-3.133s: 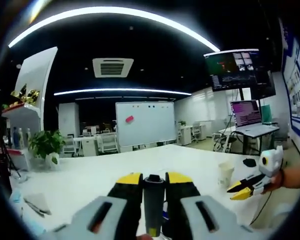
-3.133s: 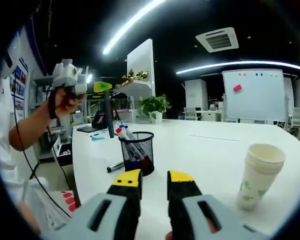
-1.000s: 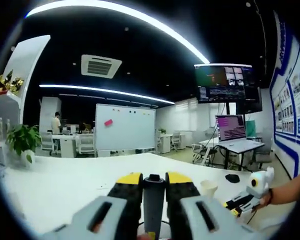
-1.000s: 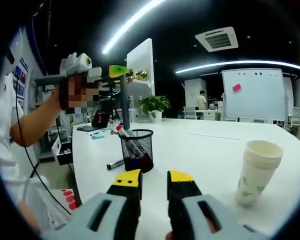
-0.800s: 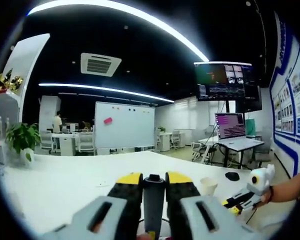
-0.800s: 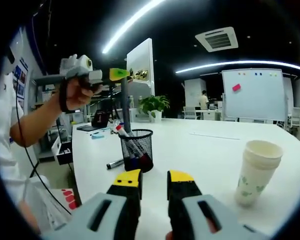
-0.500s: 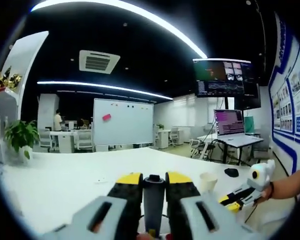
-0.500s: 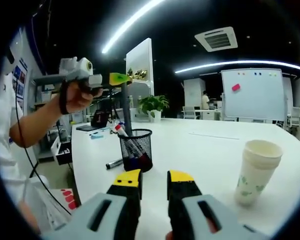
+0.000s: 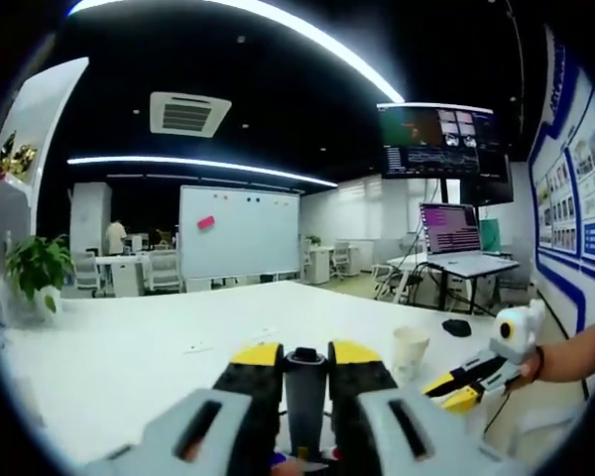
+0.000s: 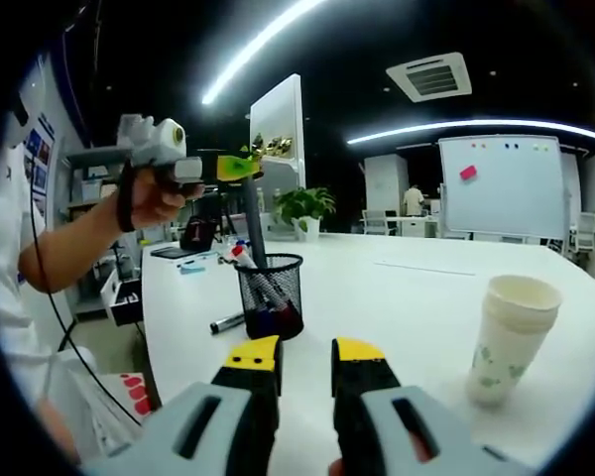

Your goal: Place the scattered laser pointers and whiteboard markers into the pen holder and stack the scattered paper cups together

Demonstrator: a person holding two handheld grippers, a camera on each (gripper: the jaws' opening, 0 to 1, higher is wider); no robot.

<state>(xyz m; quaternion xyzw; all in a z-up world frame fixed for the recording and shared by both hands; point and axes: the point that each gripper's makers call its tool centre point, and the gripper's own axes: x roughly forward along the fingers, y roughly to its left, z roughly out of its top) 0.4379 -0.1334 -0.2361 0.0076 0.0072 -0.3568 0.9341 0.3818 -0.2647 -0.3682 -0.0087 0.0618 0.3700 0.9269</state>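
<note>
A long white table [image 10: 397, 297] carries everything, running away toward a far whiteboard [image 10: 511, 188] and a potted plant [image 10: 305, 210] at its far end. Beyond the table's right side, in the left gripper view, a wall monitor [image 9: 436, 141] hangs above an open laptop [image 9: 454, 230] on a stand.

In the right gripper view the stack of paper cups [image 10: 511, 339] stands upright on the table at near right, well apart from the black mesh pen holder [image 10: 269, 297], which stands to the left with markers already poking out of its top. A loose marker [image 10: 227, 322] lies flat on the table just left of the holder, near the table's edge.

The left claw [image 10: 236, 167] shows in that view raised above the pen holder, a hand [image 10: 154, 198] wrapped around its handle. It is clamped on a dark grey laser pointer [image 10: 250, 223] that hangs upright, its lower end at the rim of the holder among the markers. The left gripper view shows the same pointer [image 9: 304, 397] pinched tight between the yellow-tipped jaws.

The right claw [image 10: 306, 357] hovers low over the table in the near foreground, its jaws a small gap apart with nothing between them. It also appears at the right of the left gripper view [image 9: 454, 389], close beside the cups [image 9: 410, 353].
</note>
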